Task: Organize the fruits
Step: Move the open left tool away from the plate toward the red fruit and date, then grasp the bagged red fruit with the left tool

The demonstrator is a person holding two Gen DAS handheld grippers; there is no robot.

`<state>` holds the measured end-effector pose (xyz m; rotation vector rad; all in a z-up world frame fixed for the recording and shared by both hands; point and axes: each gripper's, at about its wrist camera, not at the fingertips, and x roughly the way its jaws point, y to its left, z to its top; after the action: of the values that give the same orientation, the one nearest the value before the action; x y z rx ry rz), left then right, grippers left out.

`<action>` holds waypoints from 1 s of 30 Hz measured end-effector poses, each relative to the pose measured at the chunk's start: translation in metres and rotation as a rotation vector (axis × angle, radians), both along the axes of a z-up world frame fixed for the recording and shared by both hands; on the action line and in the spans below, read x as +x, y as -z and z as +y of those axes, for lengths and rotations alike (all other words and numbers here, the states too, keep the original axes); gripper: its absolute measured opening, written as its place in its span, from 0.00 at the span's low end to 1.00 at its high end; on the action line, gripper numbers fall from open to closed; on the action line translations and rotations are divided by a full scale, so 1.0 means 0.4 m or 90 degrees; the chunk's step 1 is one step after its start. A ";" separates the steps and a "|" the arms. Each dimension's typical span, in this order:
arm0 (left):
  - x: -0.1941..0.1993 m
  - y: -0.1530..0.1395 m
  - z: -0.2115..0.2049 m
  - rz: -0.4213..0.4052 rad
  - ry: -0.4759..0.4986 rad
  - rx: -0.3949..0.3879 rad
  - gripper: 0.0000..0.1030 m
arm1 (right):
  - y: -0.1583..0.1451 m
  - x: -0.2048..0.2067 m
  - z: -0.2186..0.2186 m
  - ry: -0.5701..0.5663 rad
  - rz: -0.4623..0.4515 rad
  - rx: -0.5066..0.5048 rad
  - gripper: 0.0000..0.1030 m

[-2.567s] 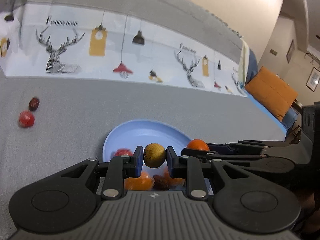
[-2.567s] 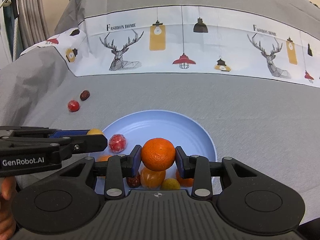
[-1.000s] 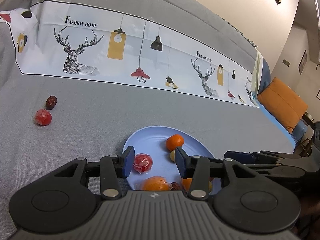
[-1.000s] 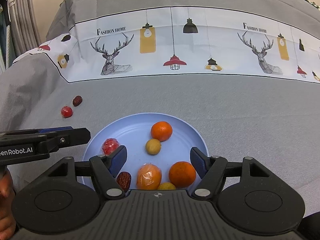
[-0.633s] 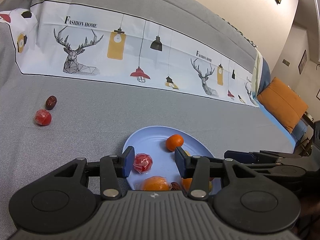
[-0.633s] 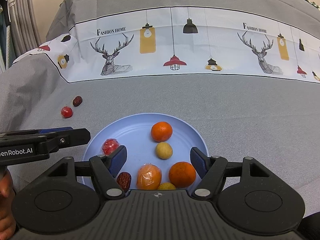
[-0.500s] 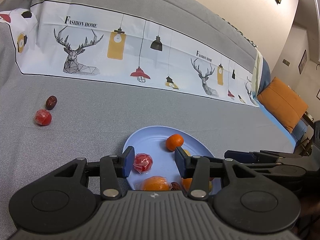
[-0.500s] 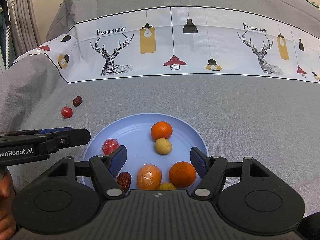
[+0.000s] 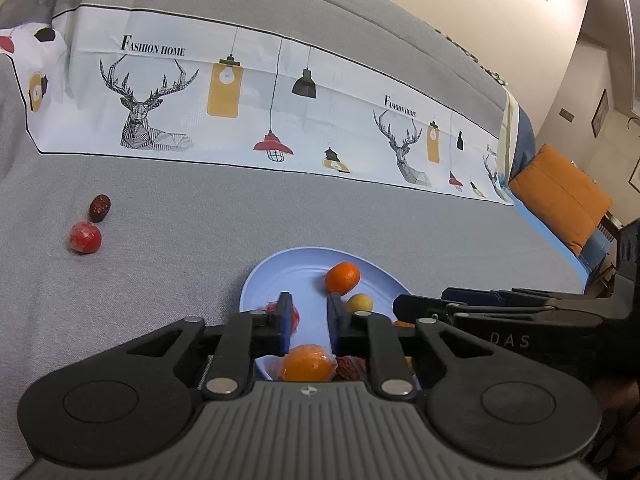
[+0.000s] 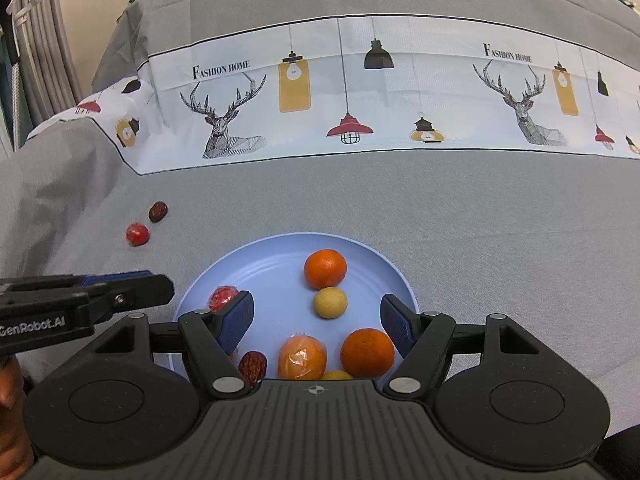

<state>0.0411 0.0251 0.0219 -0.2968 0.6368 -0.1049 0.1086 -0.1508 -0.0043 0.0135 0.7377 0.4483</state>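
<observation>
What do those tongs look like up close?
Both tongs, left and right, are matte black plastic with ribbed grey bodies, silver rivets, round side discs and blue ridged pads. White lettering reads GenRobot.AI on the left one's side. No cables or sleeves show.

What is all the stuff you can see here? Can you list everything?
plate: 1, light blue, on the grey cloth
oranges: 2 bare, orange, on the plate
wrapped orange: 1, orange, near edge of the plate
small yellow fruit: 1, just in front of the far orange; another yellow bit shows at the near edge
dates: 2, dark red, one on the plate, one on the cloth
wrapped red fruit: 2, one on the plate, one on the cloth by the date
cloth: grey, with a white deer-and-lamp band
cushion: 1, orange, far right
left gripper: black, open, empty, over the plate
right gripper: black, wide open, empty, over the plate
</observation>
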 end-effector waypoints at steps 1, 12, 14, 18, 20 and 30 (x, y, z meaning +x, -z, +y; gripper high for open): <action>-0.002 -0.008 0.006 0.001 -0.004 0.002 0.16 | -0.001 0.002 -0.004 0.004 0.003 0.006 0.70; 0.070 -0.045 0.232 0.035 -0.122 0.078 0.16 | -0.012 0.004 -0.016 -0.003 -0.008 0.022 0.70; 0.079 -0.004 0.306 0.080 -0.195 0.002 0.16 | -0.016 0.001 -0.013 -0.012 -0.017 0.020 0.69; 0.094 0.018 0.355 0.079 -0.226 -0.065 0.16 | -0.021 0.004 -0.010 -0.022 -0.022 0.025 0.68; 0.109 0.027 0.357 0.082 -0.235 -0.053 0.16 | -0.021 0.007 -0.009 -0.024 -0.020 0.026 0.68; 0.170 0.088 0.360 0.097 -0.298 0.014 0.61 | -0.012 0.012 -0.008 -0.035 -0.008 0.024 0.68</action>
<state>0.1090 0.1691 -0.0131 -0.4280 0.7040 0.3762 0.1133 -0.1542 0.0004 0.0252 0.7186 0.5144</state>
